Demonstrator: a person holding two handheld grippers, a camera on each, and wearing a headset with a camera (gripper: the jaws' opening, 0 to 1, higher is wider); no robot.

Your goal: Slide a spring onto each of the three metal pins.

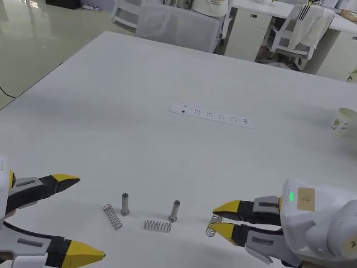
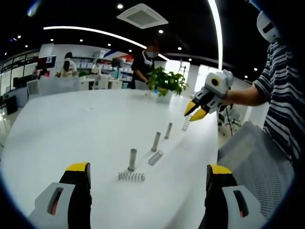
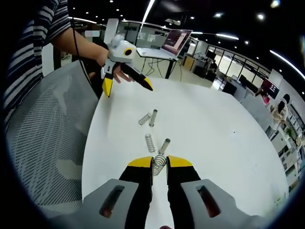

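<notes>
Two upright metal pins [image 1: 124, 204] [image 1: 174, 210] stand near the table's front edge. One spring [image 1: 112, 216] lies beside the left pin and another spring [image 1: 157, 225] lies between the two. My right gripper [image 1: 219, 219] is shut on a third spring [image 1: 211, 226], held just above the table to the right of the second pin. In the right gripper view that spring [image 3: 158, 164] sits between the jaws, close to a pin [image 3: 164, 145]. The left gripper view shows three pins in a row, the farthest pin [image 2: 168, 130] beside the held spring [image 2: 186, 125]. My left gripper [image 1: 79, 218] is wide open, left of the pins.
A white power strip [image 1: 212, 115] lies across the middle of the white table [image 1: 111, 100]. A paper cup [image 1: 345, 120] stands at the right edge. Office chairs [image 1: 167, 25] line the far side. A mesh chair [image 3: 43, 124] is beside the table's near edge.
</notes>
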